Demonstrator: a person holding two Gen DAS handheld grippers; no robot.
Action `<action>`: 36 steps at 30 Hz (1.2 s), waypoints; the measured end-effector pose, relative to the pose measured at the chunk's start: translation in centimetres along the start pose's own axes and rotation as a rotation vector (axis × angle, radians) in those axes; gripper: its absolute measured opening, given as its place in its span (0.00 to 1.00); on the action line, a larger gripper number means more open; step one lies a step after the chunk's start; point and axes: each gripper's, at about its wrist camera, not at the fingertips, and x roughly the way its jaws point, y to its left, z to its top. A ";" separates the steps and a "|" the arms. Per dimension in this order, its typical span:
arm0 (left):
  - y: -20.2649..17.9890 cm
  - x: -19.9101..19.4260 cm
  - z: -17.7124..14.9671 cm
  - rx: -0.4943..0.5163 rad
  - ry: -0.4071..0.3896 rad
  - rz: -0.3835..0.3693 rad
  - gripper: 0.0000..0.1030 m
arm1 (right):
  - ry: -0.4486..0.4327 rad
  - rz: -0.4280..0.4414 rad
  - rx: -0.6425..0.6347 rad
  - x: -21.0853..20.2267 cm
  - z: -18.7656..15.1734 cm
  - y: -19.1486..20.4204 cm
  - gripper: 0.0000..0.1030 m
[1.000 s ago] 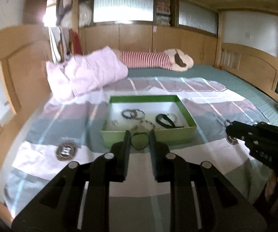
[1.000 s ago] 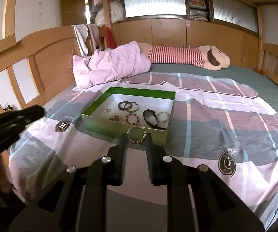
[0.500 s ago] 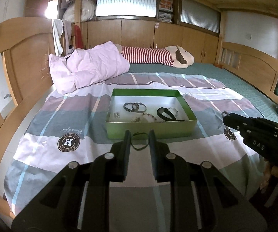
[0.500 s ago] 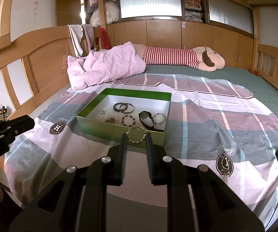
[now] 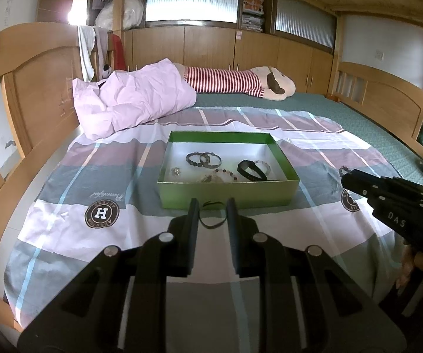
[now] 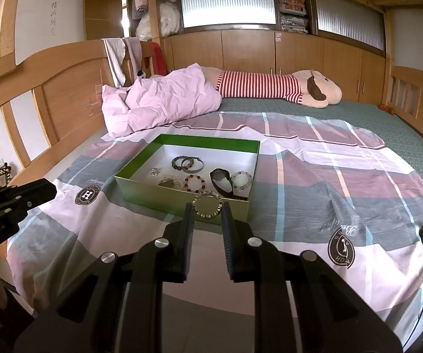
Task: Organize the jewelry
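**On the bed, two bracelets held short of the green box**

On the bed's striped sheet (image 6: 314, 158) sits an open green box (image 6: 182, 203) with a white floor, already holding several pieces: a dark beaded bracelet beside a metal bangle (image 6: 192, 164), a red beaded bracelet (image 6: 194, 183), a pale beaded bracelet (image 6: 241, 180), a black band (image 6: 221, 183) and a small ring (image 6: 153, 171).

The right gripper (image 6: 207, 214) is clamped on a metallic beaded bracelet (image 6: 207, 203), the ring standing upright between its fingers just in front of the box's near wall. The left gripper (image 5: 211, 214) pinches a thin black cord loop (image 5: 210, 220), which sags slack between its fingers. Each piece is gripped across its width, apparently so that it hangs free and can be dropped cleanly once it is over the box.

Both grippers hover above the sheet, short of the near wall. Judging by the pieces already inside, the box is the collecting place and these two are next.
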 end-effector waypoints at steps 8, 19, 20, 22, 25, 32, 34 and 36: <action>0.1 3.8 3.9 -0.022 0.016 -0.005 0.19 | -0.013 0.075 -0.011 4.8 5.0 -0.6 0.18; 2.5 19.4 10.6 -0.101 0.093 0.003 0.59 | 0.040 0.058 0.014 16.7 9.7 -2.8 0.45; 3.0 19.5 10.5 -0.121 0.094 0.019 0.70 | 0.027 0.049 0.023 16.5 9.9 -3.2 0.54; 4.1 19.0 10.8 -0.190 0.102 0.015 0.74 | -0.016 0.077 0.071 14.6 10.7 -4.3 0.62; 4.8 15.9 11.8 -0.226 0.048 -0.021 0.81 | -0.088 0.088 0.088 10.6 11.6 -4.8 0.71; 3.0 5.8 10.2 -0.116 -0.091 0.036 0.96 | -0.193 -0.125 -0.004 2.4 9.3 -3.2 0.97; 2.0 3.6 9.2 -0.096 -0.106 0.034 0.96 | -0.126 -0.148 -0.044 2.3 7.8 -2.4 0.97; 1.1 2.5 8.0 -0.079 -0.094 0.033 0.96 | -0.058 -0.164 -0.073 2.7 6.6 -1.7 0.97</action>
